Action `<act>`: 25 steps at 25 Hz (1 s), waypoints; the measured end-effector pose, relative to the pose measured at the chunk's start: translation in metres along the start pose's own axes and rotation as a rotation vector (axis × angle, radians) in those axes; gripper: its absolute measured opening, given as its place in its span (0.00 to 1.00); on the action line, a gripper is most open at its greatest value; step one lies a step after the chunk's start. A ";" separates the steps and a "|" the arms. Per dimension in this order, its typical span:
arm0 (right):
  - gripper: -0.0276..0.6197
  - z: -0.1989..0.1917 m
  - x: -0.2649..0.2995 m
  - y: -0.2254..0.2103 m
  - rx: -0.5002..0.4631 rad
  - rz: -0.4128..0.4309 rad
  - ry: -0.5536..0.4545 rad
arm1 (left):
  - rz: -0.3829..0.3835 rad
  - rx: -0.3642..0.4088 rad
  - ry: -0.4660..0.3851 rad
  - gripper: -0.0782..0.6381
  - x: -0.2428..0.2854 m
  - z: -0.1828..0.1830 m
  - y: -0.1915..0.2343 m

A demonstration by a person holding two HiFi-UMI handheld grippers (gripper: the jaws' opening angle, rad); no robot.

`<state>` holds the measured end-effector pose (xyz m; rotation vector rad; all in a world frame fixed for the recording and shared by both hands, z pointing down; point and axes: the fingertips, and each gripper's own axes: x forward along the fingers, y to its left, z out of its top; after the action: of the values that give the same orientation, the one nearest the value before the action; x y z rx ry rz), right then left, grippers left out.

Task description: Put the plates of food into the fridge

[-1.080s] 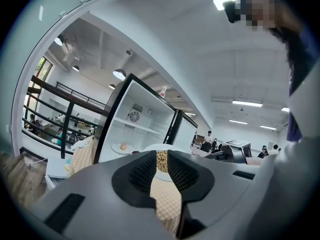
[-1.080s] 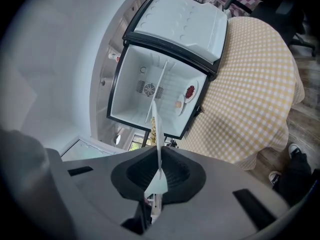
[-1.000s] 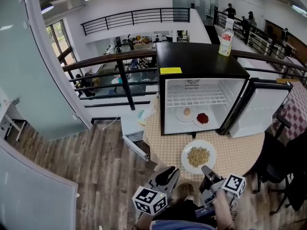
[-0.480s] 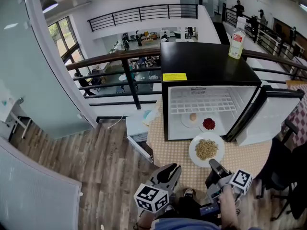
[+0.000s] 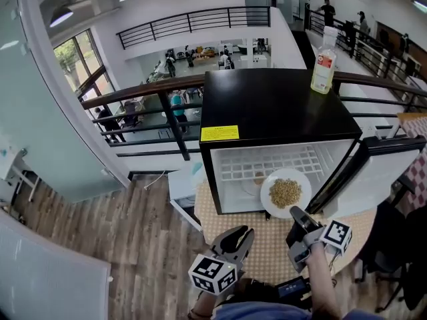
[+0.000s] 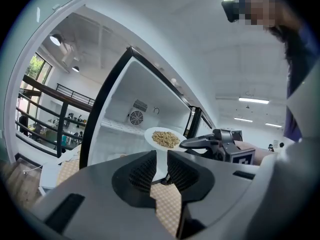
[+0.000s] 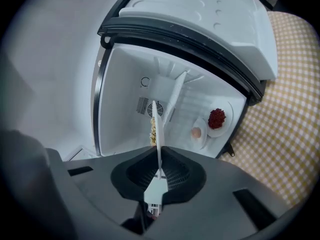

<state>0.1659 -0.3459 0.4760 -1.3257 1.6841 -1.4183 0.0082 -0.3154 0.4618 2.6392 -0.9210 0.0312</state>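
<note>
My right gripper [image 5: 298, 219] is shut on the near rim of a white plate of tan grains [image 5: 285, 192]. It holds the plate in the air at the mouth of the open black-topped mini fridge [image 5: 267, 105]. In the right gripper view the plate [image 7: 158, 129] shows edge-on between the jaws of the right gripper [image 7: 159, 171]. On the fridge floor lie a plate with a pale egg-like piece [image 7: 196, 132] and a plate of red food [image 7: 216, 119]. My left gripper [image 5: 237, 237] hovers low over the table, open, with nothing between its pads [image 6: 144, 171].
The fridge door [image 5: 373, 165] swings open to the right. A clear bottle [image 5: 323, 52] stands on the fridge top. The fridge rests on a round table with a yellow checked cloth [image 5: 267, 245]. A dark railing [image 5: 153, 89] runs behind, and the wood floor lies to the left.
The plate of grains has gone up off the table and forward to the fridge opening, carried by my right gripper. The head view has come closer to the fridge. The left gripper has barely shifted.
</note>
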 end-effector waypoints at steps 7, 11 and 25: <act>0.08 0.048 0.043 -0.003 0.032 -0.010 -0.023 | 0.020 -0.003 0.022 0.21 0.021 0.001 0.010; 0.08 0.065 0.065 0.000 0.029 -0.030 -0.048 | 0.038 0.000 0.023 0.21 0.024 0.006 0.018; 0.14 0.099 0.113 0.014 -0.319 -0.163 -0.070 | 0.041 0.008 0.038 0.21 0.040 0.009 0.026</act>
<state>0.2086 -0.4887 0.4541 -1.7001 1.8452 -1.2069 0.0228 -0.3612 0.4672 2.6171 -0.9643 0.0955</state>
